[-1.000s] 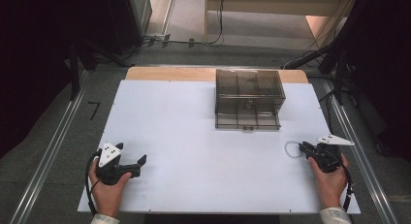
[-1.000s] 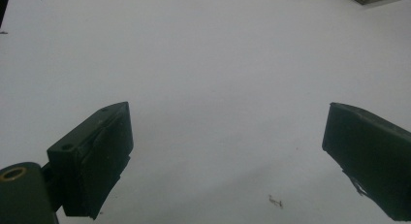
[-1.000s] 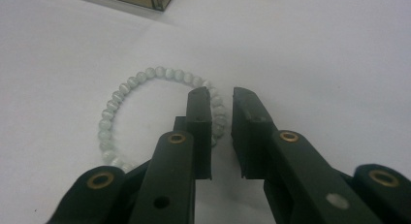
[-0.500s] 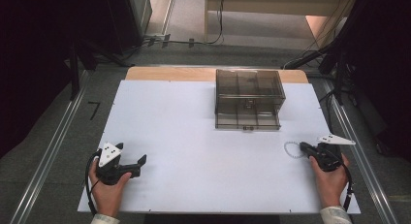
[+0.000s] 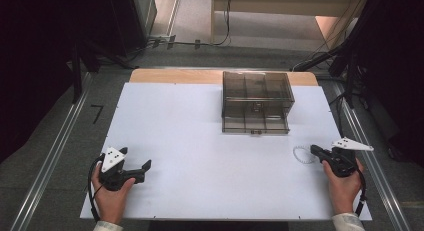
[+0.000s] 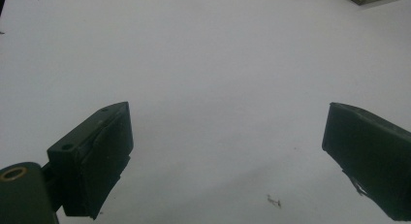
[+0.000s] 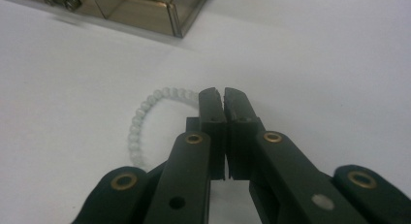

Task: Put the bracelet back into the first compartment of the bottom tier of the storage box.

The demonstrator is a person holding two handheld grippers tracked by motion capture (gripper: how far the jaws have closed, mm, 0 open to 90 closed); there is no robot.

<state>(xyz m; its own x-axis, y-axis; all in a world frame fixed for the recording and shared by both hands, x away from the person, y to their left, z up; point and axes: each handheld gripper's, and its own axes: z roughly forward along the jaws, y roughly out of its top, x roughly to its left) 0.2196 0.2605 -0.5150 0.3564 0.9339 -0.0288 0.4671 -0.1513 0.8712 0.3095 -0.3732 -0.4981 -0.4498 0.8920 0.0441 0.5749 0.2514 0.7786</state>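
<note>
Bracelet [image 7: 145, 118] on white table [image 5: 200, 141] beside closed right gripper [image 7: 218, 95] (left gripper [image 6: 228, 151] gapes).

Bright and even across the white table [image 5: 200, 141] in the high view, dark all around it (floor and side racks nearly black). Warm orange patch far behind the clear box [image 5: 257, 103], past its right corner. Slightly soft overall, with blocky compression at the dark edges. Faint shadow just in front of the box.

Dim and greyish in the left gripper view, darkest toward the lower corners; black fingers [image 6: 97, 161] soft, near ones blurred.

Brighter in the right gripper view; bead bracelet [image 7: 140, 122] fairly sharp, box [image 7: 131, 8] behind it blurred, soft shadow under its near edge. Dull sheen on the brass rivets [image 7: 273, 136].
</note>
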